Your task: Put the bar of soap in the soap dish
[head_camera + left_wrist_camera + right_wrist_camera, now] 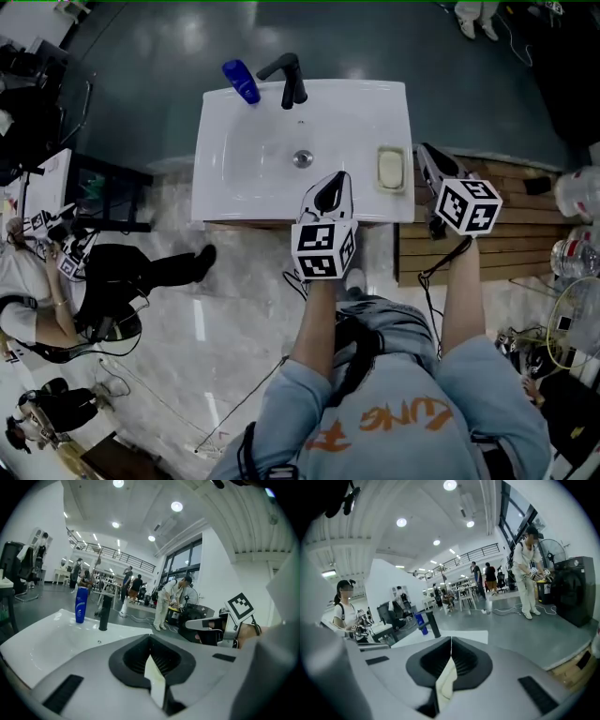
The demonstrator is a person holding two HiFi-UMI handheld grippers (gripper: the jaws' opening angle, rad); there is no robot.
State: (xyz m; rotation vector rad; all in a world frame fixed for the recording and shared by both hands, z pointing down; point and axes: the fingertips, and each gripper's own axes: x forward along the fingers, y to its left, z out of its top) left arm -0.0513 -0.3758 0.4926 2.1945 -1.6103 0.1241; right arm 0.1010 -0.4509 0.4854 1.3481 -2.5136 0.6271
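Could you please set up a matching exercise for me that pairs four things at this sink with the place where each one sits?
Things:
1. blue plastic bottle
2. black metal faucet
3. pale rectangular bar of soap
4. round silver drain

Places, as the head view shows them:
A. in the bottom of the white sink basin
B. in the pale soap dish on the sink's right rim
C. on the sink's back left corner
D. at the middle of the sink's back rim

Pairs: 1-C, 2-D, 3-B, 4-A
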